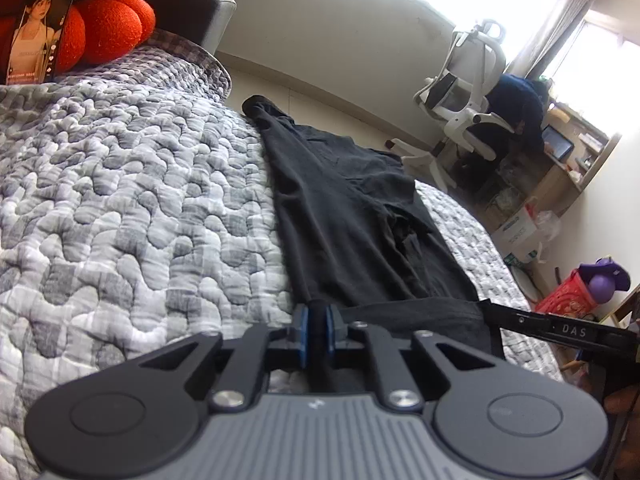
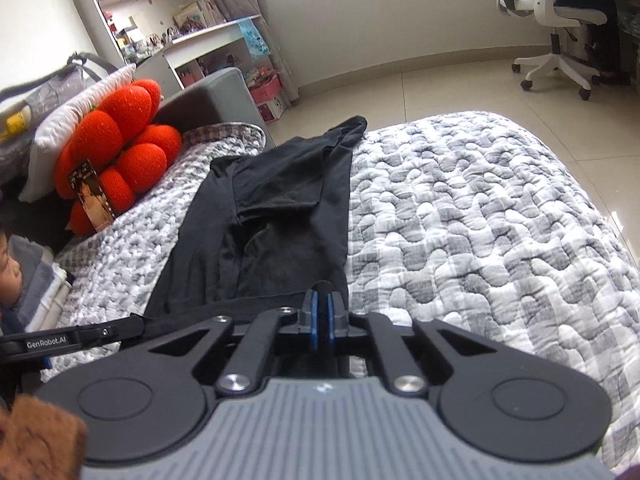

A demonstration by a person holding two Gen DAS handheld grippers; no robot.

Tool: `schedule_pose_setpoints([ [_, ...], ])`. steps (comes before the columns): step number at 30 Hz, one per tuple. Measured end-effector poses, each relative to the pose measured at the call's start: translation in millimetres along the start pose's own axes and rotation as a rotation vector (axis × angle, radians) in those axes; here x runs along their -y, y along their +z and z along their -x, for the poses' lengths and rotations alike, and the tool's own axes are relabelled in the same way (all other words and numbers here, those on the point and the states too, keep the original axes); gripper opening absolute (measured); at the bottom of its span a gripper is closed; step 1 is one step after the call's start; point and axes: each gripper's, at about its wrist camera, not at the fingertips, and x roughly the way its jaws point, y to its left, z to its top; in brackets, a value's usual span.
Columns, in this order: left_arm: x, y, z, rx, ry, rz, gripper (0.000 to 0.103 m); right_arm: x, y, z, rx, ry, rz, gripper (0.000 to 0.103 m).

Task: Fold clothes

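Black garment (image 1: 352,216) lies flat on my grey-and-white quilted bedspread (image 1: 120,200), already folded lengthwise into a long narrow strip running away from both cameras toward the far edge of the bed. One layer overlaps the other along the middle; far end bunches into a small tip by the mattress edge.

Left gripper (image 1: 319,322): blue pads pinched together on the near hem, at the strip's left corner. Dark fabric sits between the pads, so I read it as clamped on cloth.

Right gripper (image 2: 322,310): same picture at the other near corner, pads closed on the hem. How much cloth is in the pinch I can't quite tell, black on black there.

Each wrist view catches the other gripper's finger coming in from the side at the hem line, so both hands are on the same near edge, close together.

Surroundings: red flower-shaped cushion (image 2: 120,152) with a phone (image 1: 40,28) propped against it at the head of the bed, white office chair (image 1: 460,96) on the tile floor beyond.
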Motion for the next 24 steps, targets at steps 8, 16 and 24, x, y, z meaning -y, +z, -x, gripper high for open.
schedule_pose_setpoints([
  [8,7.3,5.2,20.6,0.097,0.042,-0.036,0.044,-10.5,-2.7,6.8,0.024,-0.008,0.101,0.015],
  [16,38.7,-8.8,23.3,0.068,-0.108,-0.204,0.05,-32.9,-9.6,14.9,0.055,0.052,0.22,0.041],
  [24,59.8,-33.2,5.5,-0.041,-0.147,-0.39,0.05,-51.8,-27.7,-1.1,-0.018,0.084,0.361,0.041],
])
